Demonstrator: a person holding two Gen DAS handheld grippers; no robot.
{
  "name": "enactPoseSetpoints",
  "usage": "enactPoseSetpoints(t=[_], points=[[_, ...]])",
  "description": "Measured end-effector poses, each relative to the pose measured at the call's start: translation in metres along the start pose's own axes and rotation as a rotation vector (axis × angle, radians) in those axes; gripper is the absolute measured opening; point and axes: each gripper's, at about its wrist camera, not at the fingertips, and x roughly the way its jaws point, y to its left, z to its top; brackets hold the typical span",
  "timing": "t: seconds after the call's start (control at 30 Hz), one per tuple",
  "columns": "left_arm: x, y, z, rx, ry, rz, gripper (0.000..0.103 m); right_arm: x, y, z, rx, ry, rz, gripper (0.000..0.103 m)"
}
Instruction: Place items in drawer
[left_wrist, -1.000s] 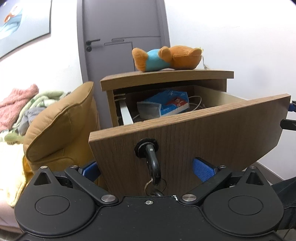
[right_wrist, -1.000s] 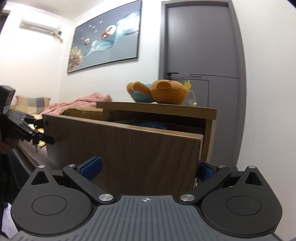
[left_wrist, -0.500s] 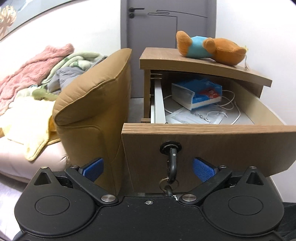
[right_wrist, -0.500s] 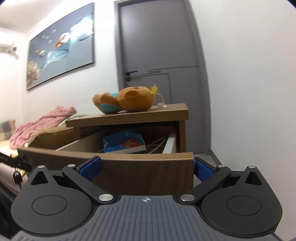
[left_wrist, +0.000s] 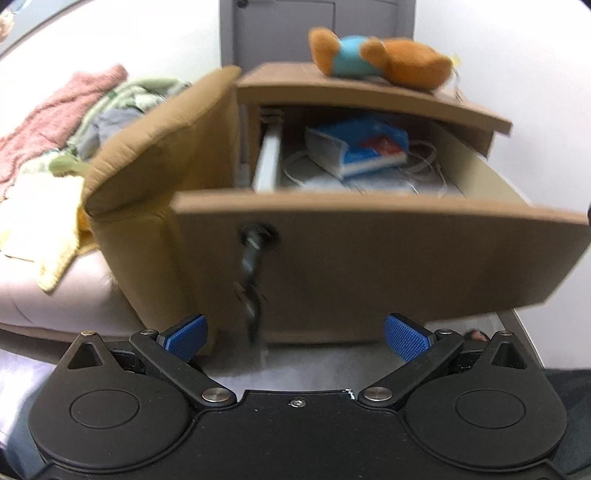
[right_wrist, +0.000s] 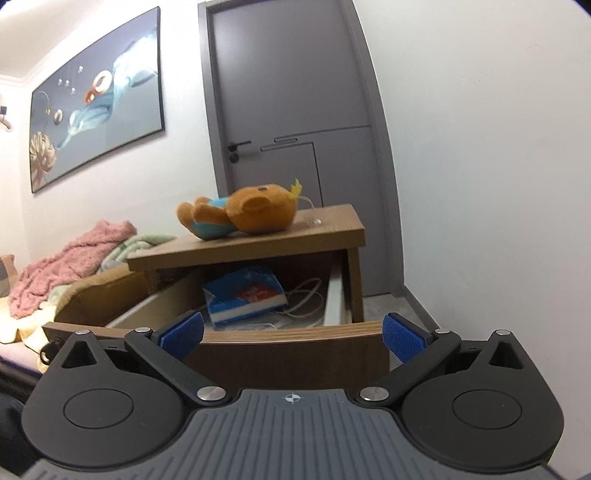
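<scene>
An orange plush bear in a blue shirt (left_wrist: 384, 61) (right_wrist: 240, 216) lies on top of a wooden nightstand (left_wrist: 369, 94) (right_wrist: 258, 245). Its drawer (left_wrist: 369, 254) (right_wrist: 288, 349) is pulled out, with a key (left_wrist: 253, 258) hanging from the lock in its front. Inside lie a blue tissue pack (left_wrist: 358, 149) (right_wrist: 243, 299) and white cables (right_wrist: 306, 295). My left gripper (left_wrist: 295, 338) is open and empty, a short way in front of the drawer front. My right gripper (right_wrist: 291, 338) is open and empty, in front of the drawer's right end.
A tan sofa arm (left_wrist: 151, 173) stands close against the nightstand's left side, with pink and green blankets (left_wrist: 66, 110) heaped on the sofa. A grey door (right_wrist: 291, 110) is behind the nightstand, a white wall (right_wrist: 480, 184) on its right, a framed picture (right_wrist: 99, 122) on the left wall.
Both grippers have drawn back and risen, so more of the drawer's inside shows. The left gripper has moved away from the key, which now swings blurred. The drawer stays pulled out.
</scene>
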Motion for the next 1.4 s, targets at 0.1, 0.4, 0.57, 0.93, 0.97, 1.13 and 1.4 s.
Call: enactPoseSetpoints(t=[0.1, 0.4, 0.57, 0.93, 0.97, 1.13, 1.4], points=[[0.013, -0.011, -0.015, 0.013, 0.043, -0.02, 0.102, 0.0, 0.003, -0.004, -0.005, -0.01, -0.012, 0.103], [0.074, -0.041, -0.066, 0.051, 0.229, -0.041, 0.102, 0.004, -0.004, -0.023, 0.039, -0.042, -0.058, 0.103], [0.101, -0.054, -0.091, 0.098, 0.329, -0.038, 0.102, 0.007, -0.012, -0.032, 0.09, -0.078, -0.085, 0.103], [0.127, -0.059, -0.109, 0.117, 0.414, -0.045, 0.102, 0.018, -0.019, -0.037, 0.127, -0.108, -0.109, 0.103], [0.126, -0.059, -0.108, 0.115, 0.407, -0.048, 0.102, 0.018, -0.019, -0.037, 0.128, -0.11, -0.105, 0.103], [0.115, -0.059, -0.1, 0.109, 0.351, -0.057, 0.102, 0.018, -0.016, -0.038, 0.118, -0.112, -0.111, 0.103], [0.065, -0.062, -0.079, 0.152, 0.088, -0.08, 0.102, 0.019, -0.004, -0.026, 0.084, -0.088, -0.127, 0.103]])
